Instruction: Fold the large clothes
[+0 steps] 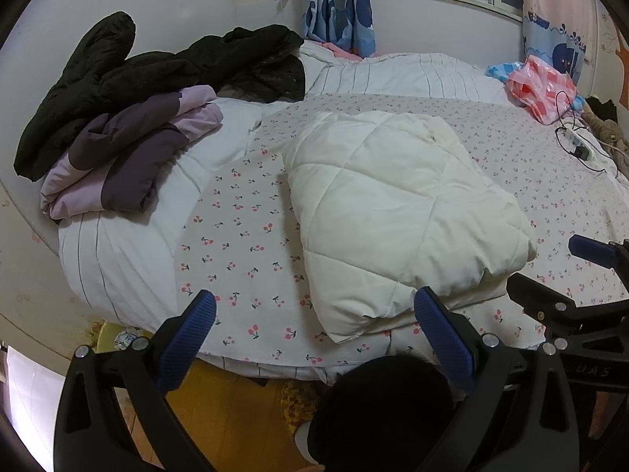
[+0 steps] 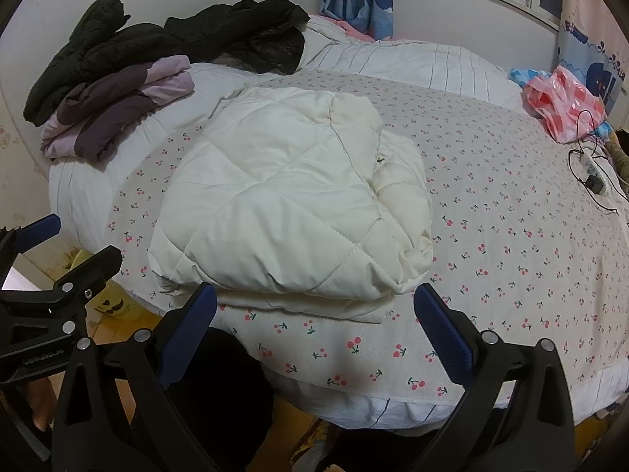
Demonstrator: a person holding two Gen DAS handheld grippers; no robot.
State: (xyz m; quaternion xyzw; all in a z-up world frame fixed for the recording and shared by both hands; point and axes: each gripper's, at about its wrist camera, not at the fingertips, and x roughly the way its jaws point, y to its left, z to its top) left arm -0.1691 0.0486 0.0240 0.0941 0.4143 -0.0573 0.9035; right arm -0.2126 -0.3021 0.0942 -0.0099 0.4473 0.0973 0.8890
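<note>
1. Bedroom scene: a bed (image 2: 511,216) under a cherry-print sheet fills both views, with a window and whale-print curtains (image 1: 338,11) behind it.
2. Centre stage, the cream quilted jacket (image 2: 291,204) lies folded into a thick bundle on the sheet, close to the near edge of the bed.
3. Left gripper (image 1: 314,314) hangs over the bed edge, jaws spread wide, nothing between them; its right finger sits just in front of the jacket's near corner.
4. Right gripper (image 2: 314,306) hangs just before the bundle's near edge, jaws wide apart too, holding nothing.
5. Far left, a folded purple jacket (image 1: 129,157) rests on a striped white duvet (image 1: 118,259), a black coat (image 1: 157,74) heaped behind it.
6. Far right, a pink plastic bag (image 2: 562,106) and a power strip (image 2: 593,169) with cables lie on the sheet.
</note>
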